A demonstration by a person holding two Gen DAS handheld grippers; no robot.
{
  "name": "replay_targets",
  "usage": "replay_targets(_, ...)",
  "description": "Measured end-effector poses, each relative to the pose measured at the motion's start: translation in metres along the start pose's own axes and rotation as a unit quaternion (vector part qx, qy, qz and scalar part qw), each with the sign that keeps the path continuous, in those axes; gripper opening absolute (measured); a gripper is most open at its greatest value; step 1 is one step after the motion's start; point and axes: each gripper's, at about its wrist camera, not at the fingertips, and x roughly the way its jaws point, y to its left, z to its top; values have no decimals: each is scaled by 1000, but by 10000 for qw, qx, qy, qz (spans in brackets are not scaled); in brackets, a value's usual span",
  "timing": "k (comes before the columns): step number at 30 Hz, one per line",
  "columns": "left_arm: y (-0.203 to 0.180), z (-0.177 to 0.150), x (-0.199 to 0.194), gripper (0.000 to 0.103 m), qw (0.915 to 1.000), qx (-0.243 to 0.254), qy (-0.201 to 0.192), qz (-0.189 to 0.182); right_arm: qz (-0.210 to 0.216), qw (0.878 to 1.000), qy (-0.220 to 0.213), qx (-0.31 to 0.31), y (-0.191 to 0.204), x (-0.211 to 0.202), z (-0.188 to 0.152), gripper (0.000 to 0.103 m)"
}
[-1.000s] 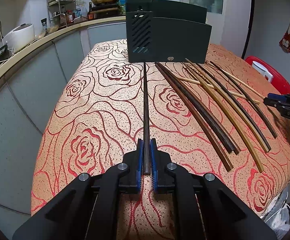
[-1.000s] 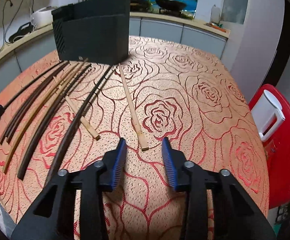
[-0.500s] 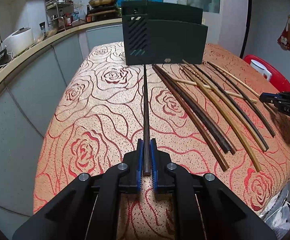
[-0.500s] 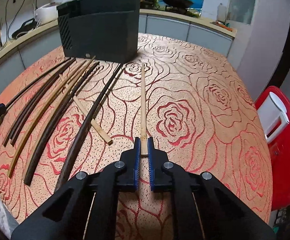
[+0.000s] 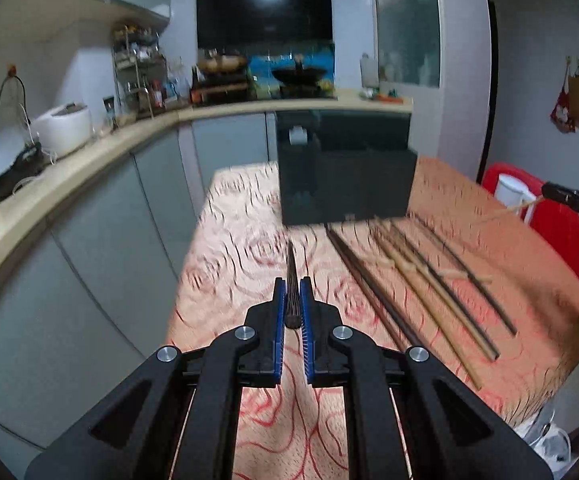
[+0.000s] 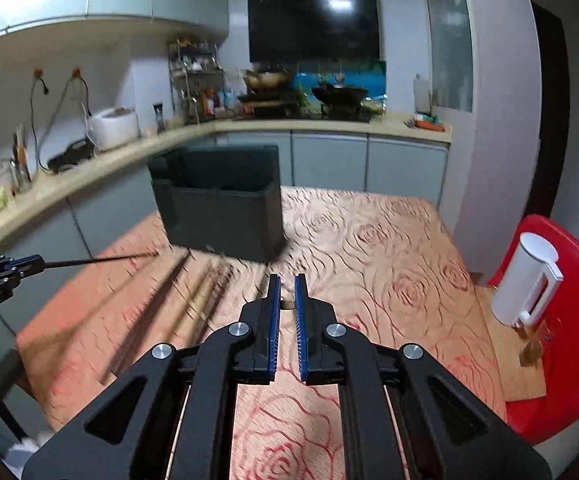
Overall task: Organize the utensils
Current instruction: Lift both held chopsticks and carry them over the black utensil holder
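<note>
Left gripper (image 5: 293,300) clamped on a dark chopstick (image 5: 292,280), butt end between the blue pads (image 5: 278,320), tip pointing forward at the black holder (image 5: 345,176). From the right wrist view the same stick (image 6: 101,259) sticks out level from the left gripper (image 6: 29,266), above the table (image 6: 389,248), tip short of the holder (image 6: 221,208).

Right gripper (image 6: 287,300) pinched on a light chopstick (image 6: 288,303); only the butt end shows between the pads, rest is hidden end-on. In the left wrist view that stick (image 5: 505,210) is a pale blurred line leading off the right gripper (image 5: 549,192) at the frame's right edge, above the tablecloth.

Holder stands at the far end of the table (image 5: 241,240), open top, inner dividers visible; can't tell what's inside.

Remaining chopsticks (image 5: 429,280) lie on the cloth in a rough fan in front of the holder, right of the left gripper's line: dark ones and bamboo-coloured ones, some crossing. Heavy motion blur on the table in both views, so an exact count isn't possible.

Red chair (image 6: 561,320) just beside the table's right side, with a white jug (image 6: 525,284) on it.
</note>
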Motion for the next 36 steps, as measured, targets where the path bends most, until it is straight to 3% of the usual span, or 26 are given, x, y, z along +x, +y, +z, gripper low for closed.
replay_targets(14,1,75,-1,7,9987,271,-436,-55,296,9992,-228,148,4,22,59,8)
replay_targets(21,3,109,8,7,9982,291,-437,-279,356,9990,-212,189,7,34,82,8)
replay_targets(36,-15,216,6,7,9909,229,-963,-914,502,9947,-856,260,17,34,173,8)
